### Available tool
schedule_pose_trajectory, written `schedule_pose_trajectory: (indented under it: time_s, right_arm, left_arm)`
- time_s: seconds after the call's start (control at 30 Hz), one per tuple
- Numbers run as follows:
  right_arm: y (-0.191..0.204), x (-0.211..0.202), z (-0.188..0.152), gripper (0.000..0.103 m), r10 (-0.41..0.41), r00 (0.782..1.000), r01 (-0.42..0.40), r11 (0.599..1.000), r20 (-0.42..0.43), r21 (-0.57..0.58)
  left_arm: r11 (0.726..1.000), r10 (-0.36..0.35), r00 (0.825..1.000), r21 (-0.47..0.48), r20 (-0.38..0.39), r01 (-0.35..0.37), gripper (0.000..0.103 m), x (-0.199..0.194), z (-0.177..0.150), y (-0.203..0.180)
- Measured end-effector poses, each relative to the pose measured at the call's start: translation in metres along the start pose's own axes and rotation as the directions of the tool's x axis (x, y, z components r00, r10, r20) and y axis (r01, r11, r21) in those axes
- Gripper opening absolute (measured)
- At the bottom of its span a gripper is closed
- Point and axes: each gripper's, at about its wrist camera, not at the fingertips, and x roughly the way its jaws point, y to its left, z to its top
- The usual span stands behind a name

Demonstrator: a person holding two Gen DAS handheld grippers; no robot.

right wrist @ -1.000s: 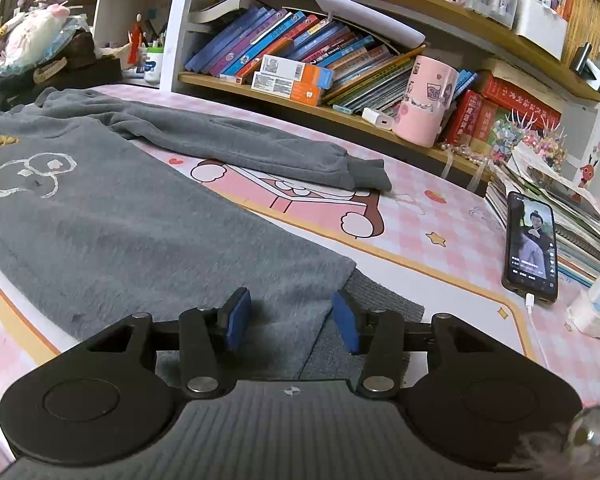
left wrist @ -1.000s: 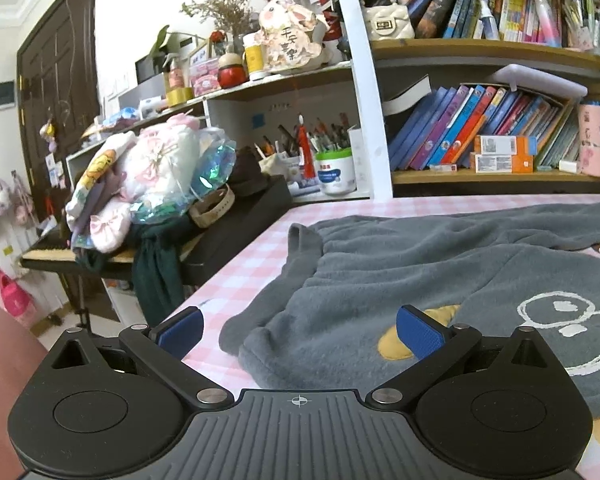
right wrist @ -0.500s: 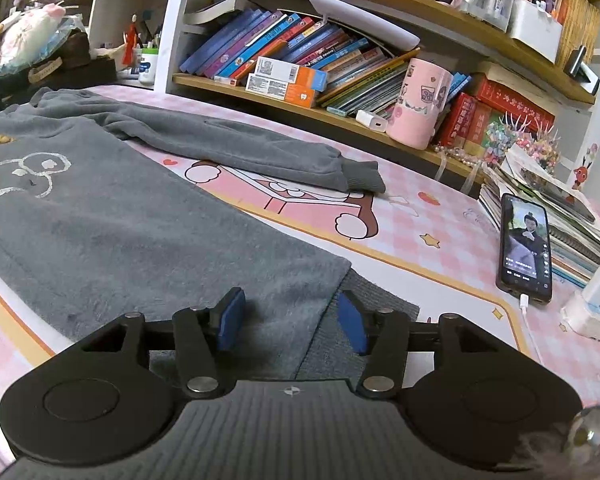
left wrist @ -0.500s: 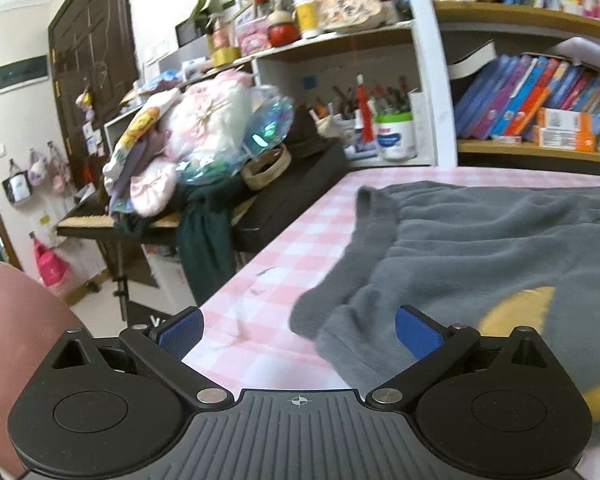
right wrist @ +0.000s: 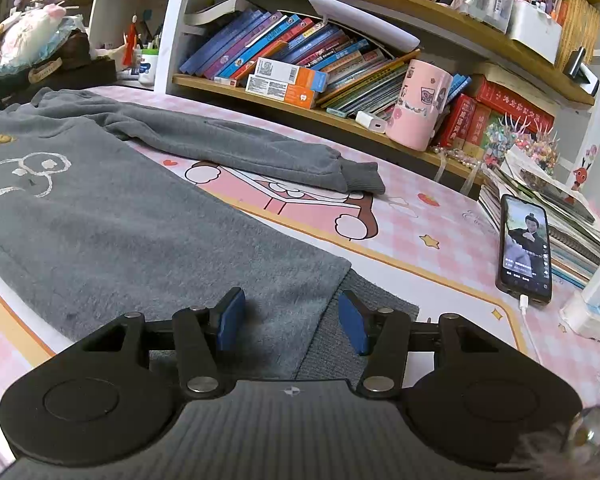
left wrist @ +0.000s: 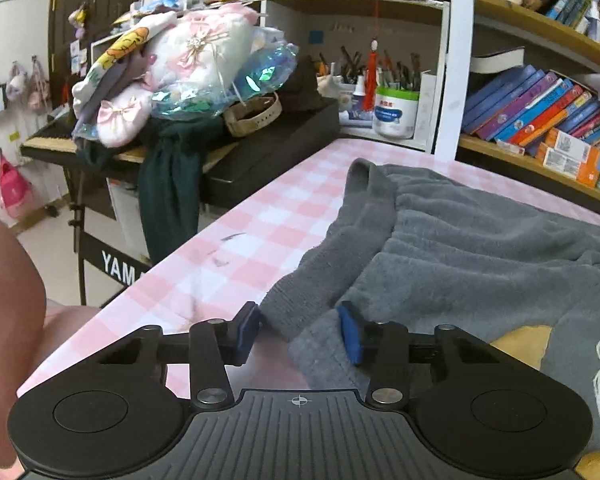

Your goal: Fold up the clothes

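A grey fleece sweatshirt (right wrist: 140,220) with a white cartoon outline lies flat on the pink checked table (left wrist: 260,220). One sleeve (right wrist: 240,152) stretches toward the bookshelf. In the left wrist view my left gripper (left wrist: 298,332) is partly open, its blue pads either side of the sweatshirt's (left wrist: 480,248) collar and shoulder edge (left wrist: 312,296). In the right wrist view my right gripper (right wrist: 292,320) is partly open over the hem corner (right wrist: 332,280), pads either side of the fabric without pinching it.
A phone (right wrist: 526,244) on a cable lies right of the hem beside stacked books (right wrist: 572,224). A pink cup (right wrist: 418,104) and books stand on the low shelf. A keyboard stand with piled plush toys (left wrist: 188,64) is beyond the table's left edge.
My left gripper swung left to the collar end and its jaws narrowed around the fabric edge. My right gripper stayed near the hem corner and crept slightly forward.
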Motion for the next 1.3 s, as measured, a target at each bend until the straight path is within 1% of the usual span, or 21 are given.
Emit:
schedule_pose_trajectory:
  time_s: [0.17,0.37,0.43,0.47,0.53,0.6,0.67,0.7,0.8,0.9,1.0,1.07,1.13,1.2,1.3]
  right_arm:
    - [-0.001,0.0,0.0,0.05,0.008,1.0,-0.008,1.0,0.005,0.004]
    - [-0.001,0.0,-0.001,0.051,0.017,1.0,-0.017,1.0,0.008,0.009]
    - [-0.002,0.0,-0.001,0.051,0.019,1.0,-0.02,1.0,0.009,0.011]
    - [-0.002,0.0,-0.001,0.051,0.021,1.0,-0.021,1.0,0.009,0.012]
    - [-0.003,0.0,-0.001,0.051,0.023,1.0,-0.023,1.0,0.009,0.014]
    - [-0.002,0.0,-0.001,0.051,0.022,1.0,-0.023,1.0,0.009,0.014]
    - [-0.002,0.0,-0.001,0.051,0.021,1.0,-0.021,1.0,0.009,0.013]
    - [-0.002,0.0,-0.001,0.051,0.02,1.0,-0.02,1.0,0.009,0.012]
    - [-0.002,0.0,0.0,0.051,0.02,1.0,-0.02,1.0,0.009,0.012]
    - [-0.002,0.0,0.0,0.051,0.018,1.0,-0.019,1.0,0.009,0.011]
    - [-0.001,0.0,0.0,0.051,0.019,1.0,-0.019,1.0,0.01,0.011]
    - [-0.002,0.0,-0.001,0.051,0.02,1.0,-0.02,1.0,0.011,0.011]
    - [-0.002,0.0,-0.001,0.051,0.021,1.0,-0.021,1.0,0.012,0.012]
    - [-0.002,0.0,-0.001,0.051,0.022,1.0,-0.022,1.0,0.014,0.013]
    - [-0.002,0.0,-0.001,0.052,0.019,1.0,-0.02,1.0,0.014,0.014]
  left_arm:
    - [0.999,0.035,0.999,-0.002,0.016,-0.035,0.037,0.001,0.001,0.002]
    - [0.999,0.042,0.999,0.008,0.019,-0.042,0.038,0.0,0.001,0.002]
    - [0.999,0.039,0.999,0.013,0.02,-0.039,0.04,-0.001,0.0,0.003]
    - [0.999,0.039,0.999,0.023,0.021,-0.039,0.042,-0.002,-0.001,0.003]
    - [0.998,0.038,0.999,0.043,0.025,-0.039,0.05,-0.003,-0.002,0.002]
    - [0.993,0.06,0.997,0.094,0.049,-0.065,0.068,-0.01,-0.005,0.0]
    - [0.986,0.077,0.994,0.143,0.077,-0.087,0.074,-0.017,-0.008,-0.003]
    - [0.983,0.073,0.993,0.163,0.09,-0.087,0.077,-0.022,-0.009,-0.004]
    - [0.978,0.045,0.991,0.194,0.125,-0.069,0.082,-0.037,-0.011,-0.009]
    - [0.977,0.013,0.988,0.209,0.154,-0.045,0.091,-0.051,-0.013,-0.016]
    - [0.976,-0.014,0.985,0.215,0.17,-0.023,0.096,-0.063,-0.019,-0.024]
    - [0.974,-0.042,0.984,0.228,0.173,0.001,0.098,-0.07,-0.028,-0.03]
    - [0.962,-0.08,0.983,0.272,0.167,0.032,0.098,-0.075,-0.034,-0.039]
    - [0.947,-0.105,0.981,0.319,0.165,0.047,0.098,-0.079,-0.038,-0.048]
    - [0.936,-0.133,0.975,0.347,0.176,0.065,0.099,-0.082,-0.039,-0.059]
